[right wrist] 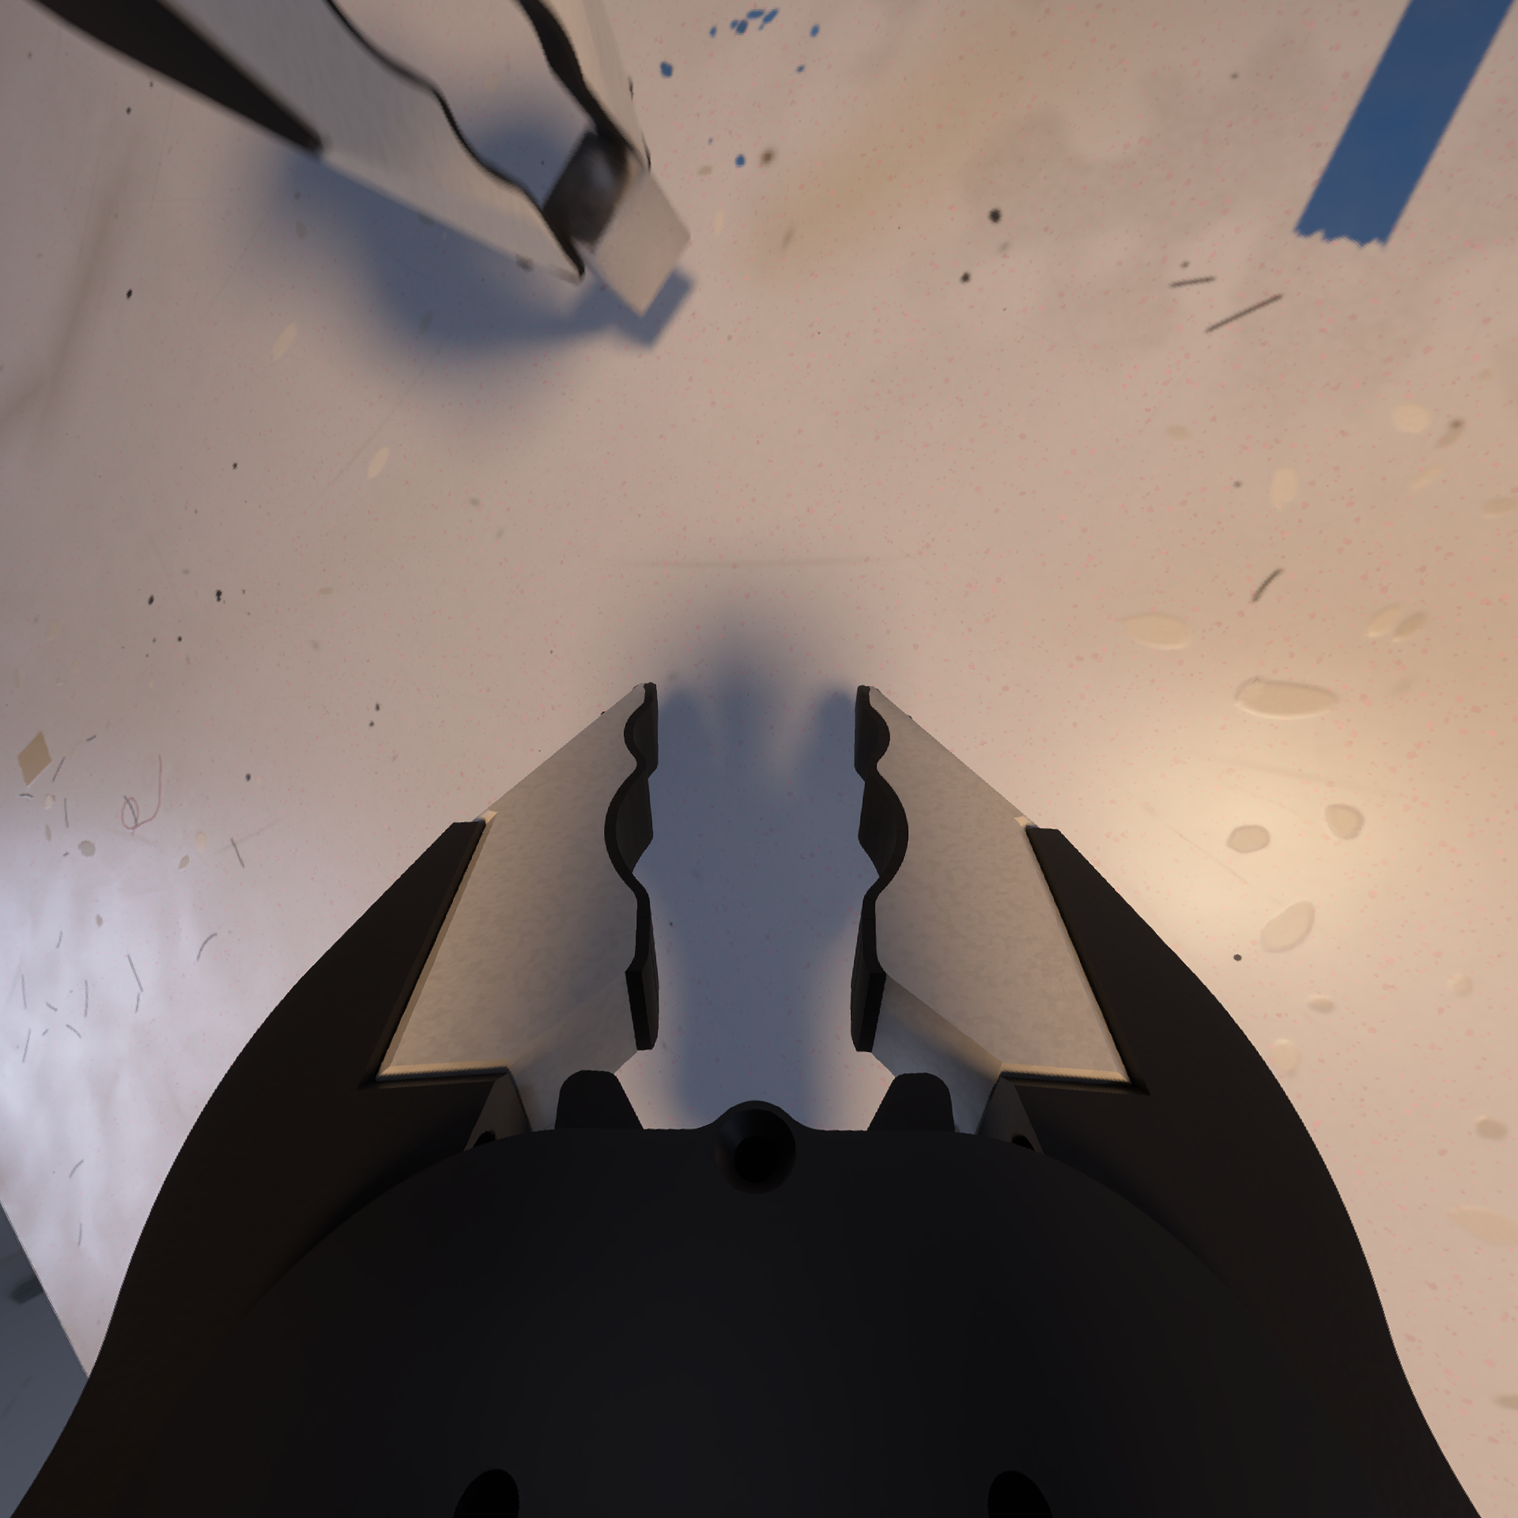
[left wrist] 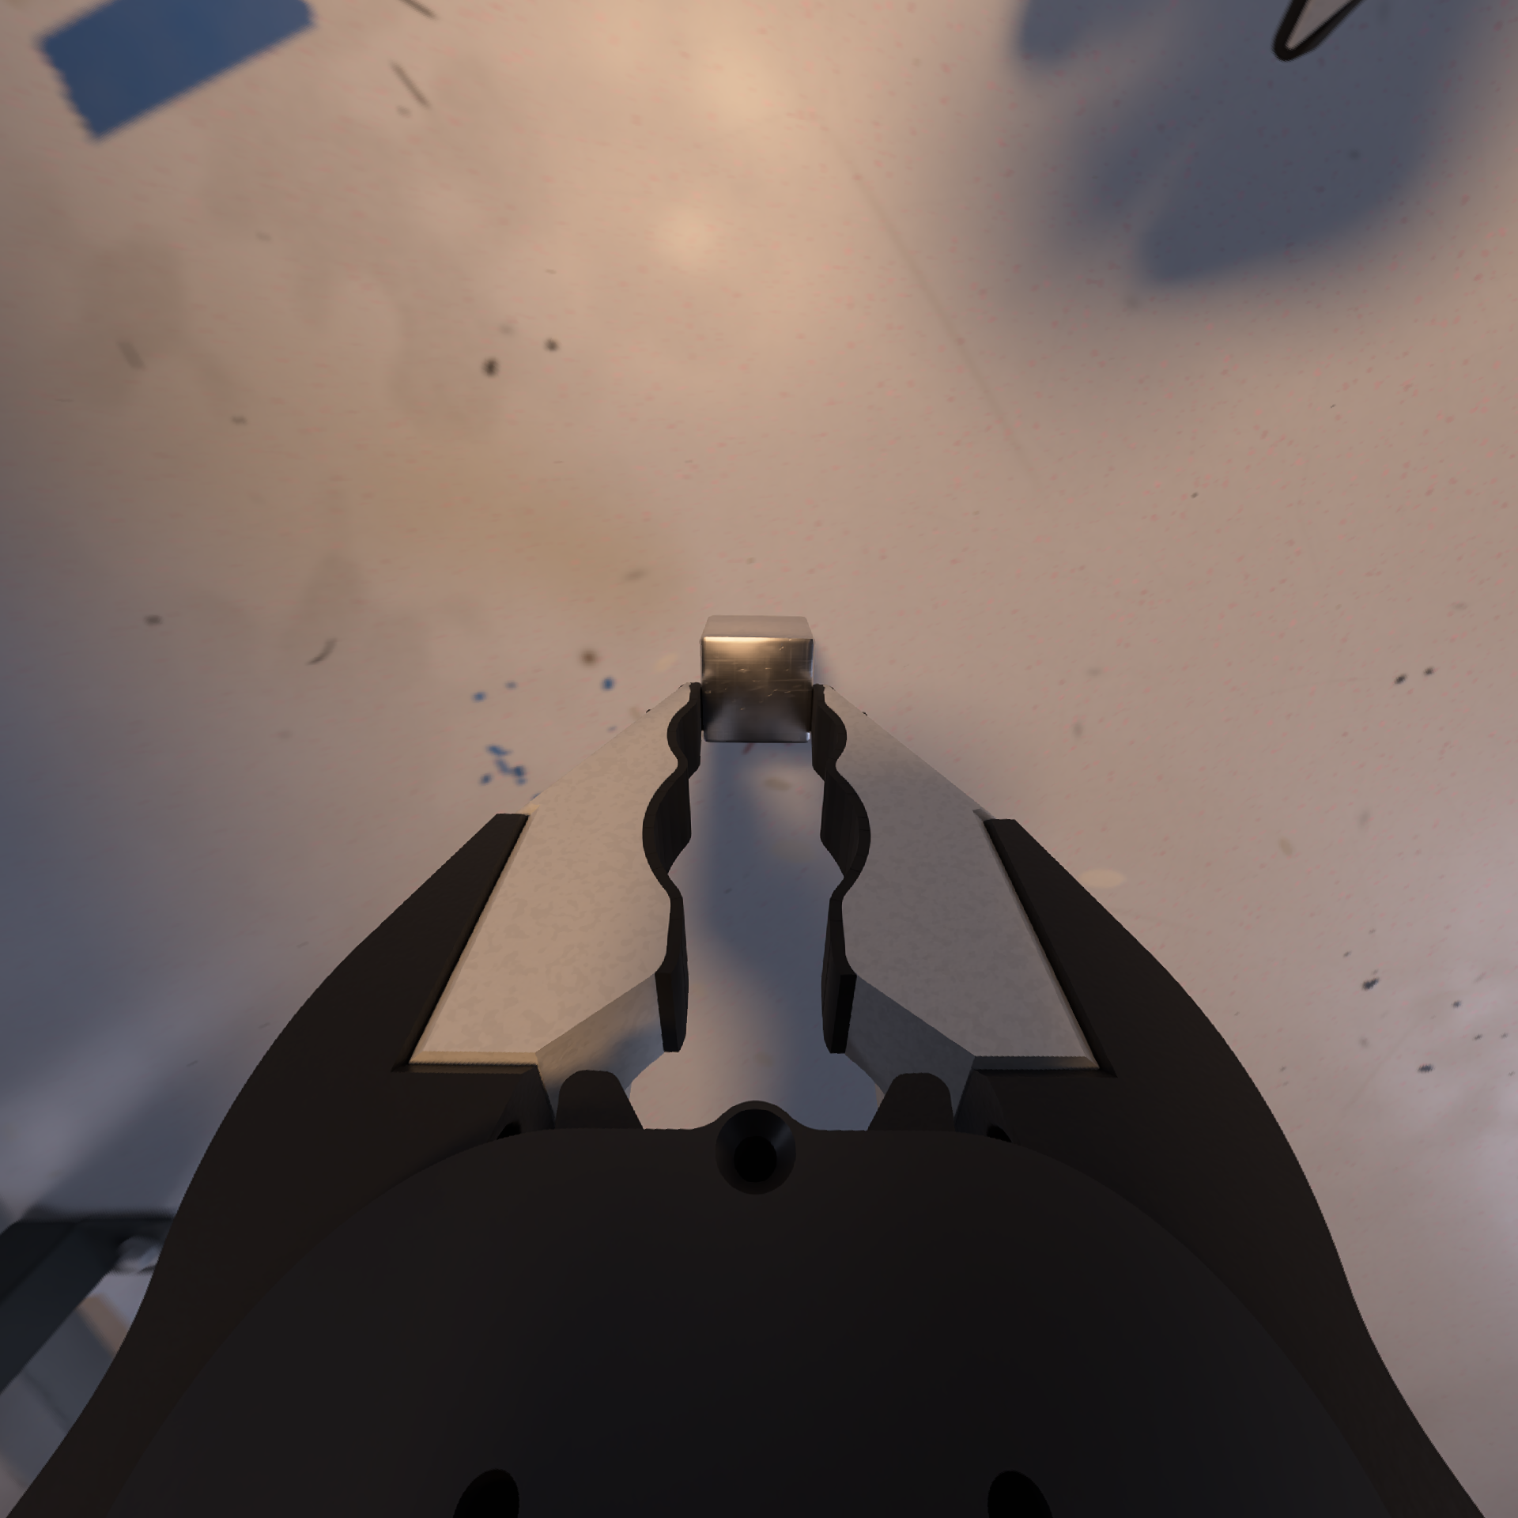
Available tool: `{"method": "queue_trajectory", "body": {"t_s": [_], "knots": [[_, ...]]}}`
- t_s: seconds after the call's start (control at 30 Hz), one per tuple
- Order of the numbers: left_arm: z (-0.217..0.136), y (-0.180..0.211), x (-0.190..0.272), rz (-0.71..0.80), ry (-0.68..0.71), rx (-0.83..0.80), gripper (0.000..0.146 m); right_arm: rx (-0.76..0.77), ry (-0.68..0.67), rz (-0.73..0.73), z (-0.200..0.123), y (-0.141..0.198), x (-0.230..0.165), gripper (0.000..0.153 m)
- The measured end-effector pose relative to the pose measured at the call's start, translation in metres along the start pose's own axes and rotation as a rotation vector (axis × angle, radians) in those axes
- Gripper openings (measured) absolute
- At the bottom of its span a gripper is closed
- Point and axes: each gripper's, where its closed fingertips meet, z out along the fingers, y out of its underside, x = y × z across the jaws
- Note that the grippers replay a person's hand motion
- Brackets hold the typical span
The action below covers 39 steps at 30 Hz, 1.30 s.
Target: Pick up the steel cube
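Observation:
The steel cube [left wrist: 756,690] is small and shiny, and sits pinched between the tips of my left gripper [left wrist: 756,713], which is shut on it. In the right wrist view the left gripper [right wrist: 608,246] shows at the top left, holding the cube [right wrist: 587,193], which looks dark there. Its shadow falls offset on the table below, so the cube appears to hang a little above the surface. My right gripper [right wrist: 756,698] is open and empty, its fingers just over the table, well apart from the cube.
The table [left wrist: 1068,534] is pale, stained and speckled. A strip of blue tape [left wrist: 177,62] lies on it and also shows in the right wrist view [right wrist: 1413,123]. A tip of the right gripper [left wrist: 1306,29] shows at the top right. The table edge [right wrist: 25,1281] is at the lower left.

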Motion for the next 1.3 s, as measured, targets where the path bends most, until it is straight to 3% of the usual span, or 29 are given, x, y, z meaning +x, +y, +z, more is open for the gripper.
{"method": "queue_trajectory", "body": {"t_s": [0.4,1.3], "knots": [[-0.062,0.001,-0.098,0.003,-0.145,0.058,0.026,0.008,-0.007,0.006,0.001,0.003,-0.003,0.048],[-0.036,0.006,-0.117,0.07,-0.045,0.093,0.026,0.013,0.016,0.039,-0.005,0.005,0.008,0.047]]}}
